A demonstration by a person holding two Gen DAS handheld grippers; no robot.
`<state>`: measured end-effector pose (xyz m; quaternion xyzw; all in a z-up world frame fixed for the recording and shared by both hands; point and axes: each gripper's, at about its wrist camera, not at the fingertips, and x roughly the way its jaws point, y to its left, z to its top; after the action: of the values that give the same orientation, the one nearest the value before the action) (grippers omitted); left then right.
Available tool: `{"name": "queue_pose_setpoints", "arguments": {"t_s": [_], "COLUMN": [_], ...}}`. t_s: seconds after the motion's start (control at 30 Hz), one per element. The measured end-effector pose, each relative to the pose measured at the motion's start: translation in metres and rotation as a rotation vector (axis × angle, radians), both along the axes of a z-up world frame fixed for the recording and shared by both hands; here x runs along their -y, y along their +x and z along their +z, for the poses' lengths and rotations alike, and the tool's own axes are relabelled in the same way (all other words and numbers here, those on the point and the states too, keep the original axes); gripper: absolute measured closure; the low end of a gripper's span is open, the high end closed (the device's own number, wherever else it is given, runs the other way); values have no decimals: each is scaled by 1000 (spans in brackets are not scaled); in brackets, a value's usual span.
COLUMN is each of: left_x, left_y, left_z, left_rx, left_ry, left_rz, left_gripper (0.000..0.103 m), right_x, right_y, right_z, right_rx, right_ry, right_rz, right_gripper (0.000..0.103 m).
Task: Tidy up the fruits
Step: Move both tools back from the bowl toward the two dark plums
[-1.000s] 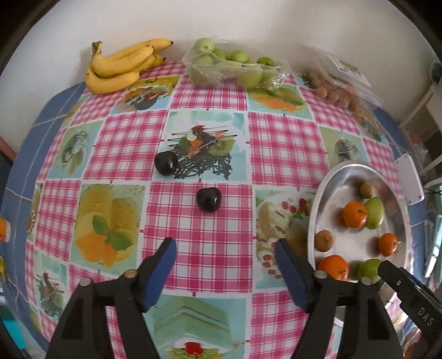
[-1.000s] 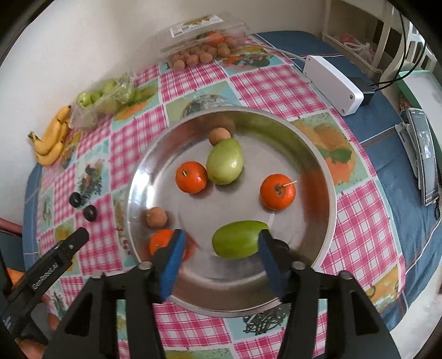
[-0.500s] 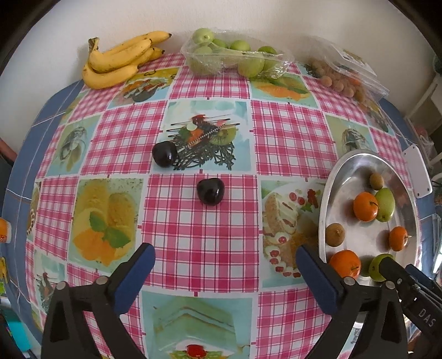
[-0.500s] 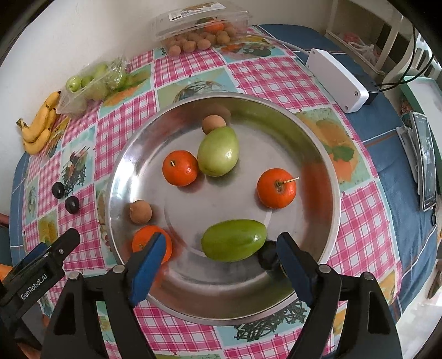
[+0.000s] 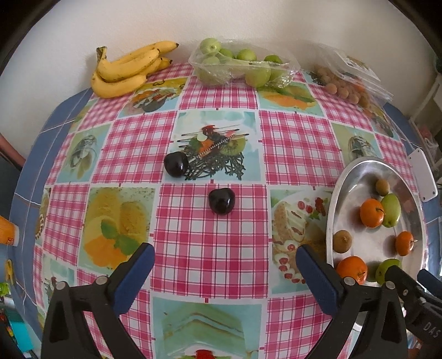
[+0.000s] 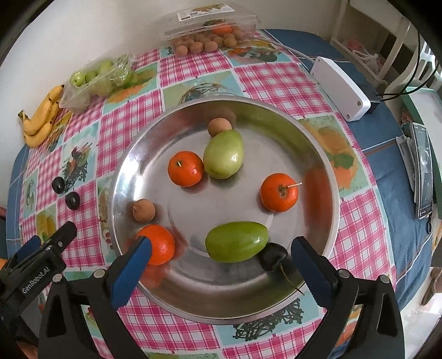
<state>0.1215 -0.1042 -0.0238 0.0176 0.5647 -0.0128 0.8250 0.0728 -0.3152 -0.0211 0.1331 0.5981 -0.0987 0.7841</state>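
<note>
The left hand-held gripper (image 6: 41, 255) carries white lettering that reads "GenRobot.AI" in the right wrist view; in the left wrist view the right hand-held gripper (image 5: 414, 290) shows the letters "DAS" on its black body. The label on the clear clamshell box (image 6: 210, 20) at the back of the worktop (image 5: 210, 254) is too small to read.

The left hand-held gripper (image 5: 225, 269) hovers low over the checked cloth, its blue-padded fingers (image 5: 135, 272) spread wide with nothing between them. Ahead of it two dark cherries lie on the cloth, the near cherry (image 5: 221, 200) and the far cherry (image 5: 176, 164), a little apart.

The right hand-held gripper (image 6: 221, 272) is poised over the near rim of the steel plate (image 6: 317, 143), jaws wide and empty. A stemmed cherry (image 6: 272, 259) rests on the plate between them, touching a green mango (image 6: 236, 241). Also on the plate are a second green mango (image 6: 223, 157), three tangerines (image 6: 279, 192) and two small brown fruits (image 6: 143, 210).

Bananas (image 5: 127, 70) and a bag of green fruits (image 5: 240, 65) sit by the wall.
</note>
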Motion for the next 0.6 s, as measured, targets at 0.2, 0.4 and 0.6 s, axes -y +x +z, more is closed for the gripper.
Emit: {"name": "queue_pose_setpoints", "arguments": {"t_s": [0.2, 0.4, 0.6], "left_x": [0, -8, -33], "left_y": [0, 1, 9], "left_z": [9, 27, 25], "left_rx": [5, 50, 47], "left_ry": [-15, 16, 64], "left_rz": [-22, -46, -10], "left_gripper": [0, 0, 0], "right_x": [-9, -23, -42], "right_y": [-2, -2, 3], "right_z": [11, 15, 15], "right_rx": [42, 70, 77], "right_ry": [22, 55, 56], "right_rz": [29, 48, 94], "right_gripper": [2, 2, 2]}}
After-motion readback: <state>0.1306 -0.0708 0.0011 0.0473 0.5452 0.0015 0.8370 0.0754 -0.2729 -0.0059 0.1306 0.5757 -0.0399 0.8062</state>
